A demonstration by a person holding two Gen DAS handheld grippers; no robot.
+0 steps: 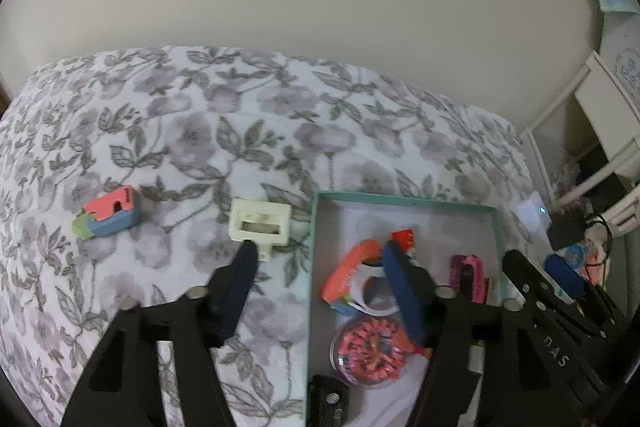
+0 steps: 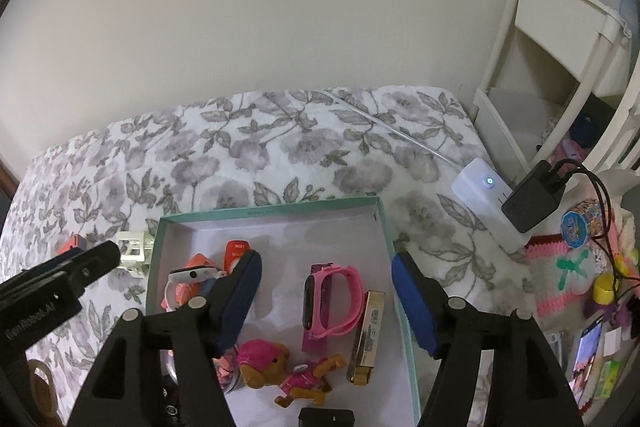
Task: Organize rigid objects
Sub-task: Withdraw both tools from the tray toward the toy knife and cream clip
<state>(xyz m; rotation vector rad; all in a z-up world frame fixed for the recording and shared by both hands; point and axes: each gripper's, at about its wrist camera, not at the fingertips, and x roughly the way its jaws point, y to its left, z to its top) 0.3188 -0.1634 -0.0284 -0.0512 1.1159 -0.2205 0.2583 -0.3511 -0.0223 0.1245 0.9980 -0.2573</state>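
Observation:
A teal-rimmed box [image 1: 320,247] [image 2: 276,211] lies on a floral bedspread and holds several small items. In it are a pink watch [image 2: 332,303], a gold bar [image 2: 370,335], a pink dog toy [image 2: 280,367], an orange and white watch [image 1: 352,279] [image 2: 192,277] and a round case of pink bits [image 1: 370,349]. A cream clip [image 1: 260,223] [image 2: 132,253] and a pink-blue block [image 1: 110,217] lie on the bed left of the box. My left gripper [image 1: 320,255] is open and empty, one finger by the clip, one over the box. My right gripper [image 2: 326,263] is open and empty above the box.
A white power strip [image 2: 488,199] with a black charger [image 2: 532,195] lies right of the box. White shelves [image 2: 560,39] stand at the far right. Toys and a knitted mat [image 2: 560,279] crowd the right edge. A tape roll [image 2: 40,383] lies at lower left.

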